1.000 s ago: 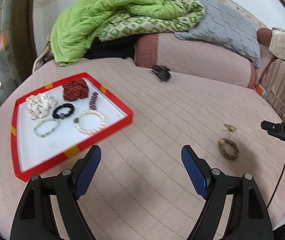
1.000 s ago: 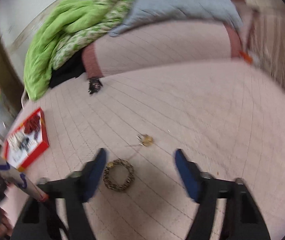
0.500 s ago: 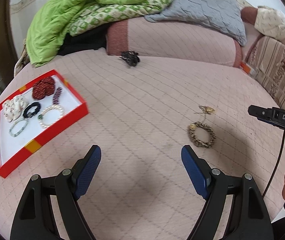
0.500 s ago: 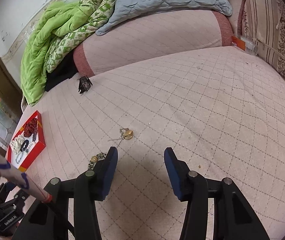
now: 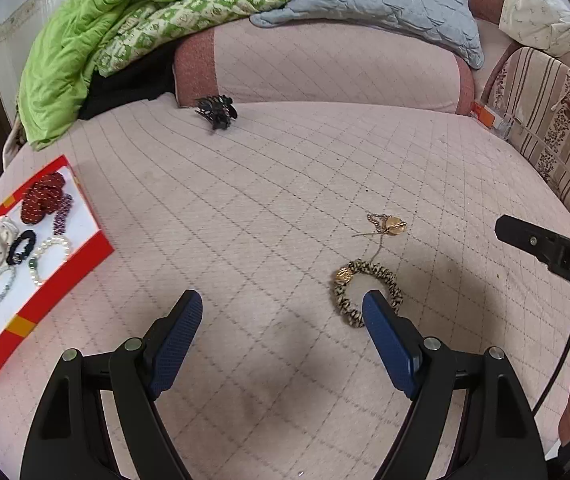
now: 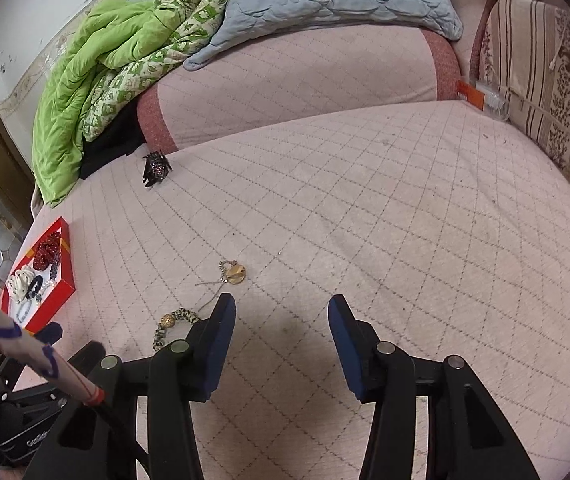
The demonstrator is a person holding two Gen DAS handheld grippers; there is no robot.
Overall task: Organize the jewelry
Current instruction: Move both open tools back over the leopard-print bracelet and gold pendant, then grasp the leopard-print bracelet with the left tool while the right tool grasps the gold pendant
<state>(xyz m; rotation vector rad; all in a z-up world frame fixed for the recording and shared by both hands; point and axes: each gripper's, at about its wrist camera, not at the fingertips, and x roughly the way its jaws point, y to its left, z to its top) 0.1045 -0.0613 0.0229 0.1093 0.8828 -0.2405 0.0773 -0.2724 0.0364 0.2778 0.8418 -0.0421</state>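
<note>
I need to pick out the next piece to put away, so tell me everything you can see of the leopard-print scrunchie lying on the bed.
The leopard-print scrunchie is a ruffled fabric ring in tan and black, with a round gold bead or charm at one point of the loop. It lies flat and loose on the pink quilted bedspread, outside the red tray. A thin chain from the gold pendant necklace runs to its rim. In the left wrist view the left gripper's blue finger covers its near edge; whether it touches is unclear.

Leopard scrunchie [image 5: 367, 292] and gold necklace [image 5: 393, 226] lie outside red tray [image 5: 85, 258]
</note>
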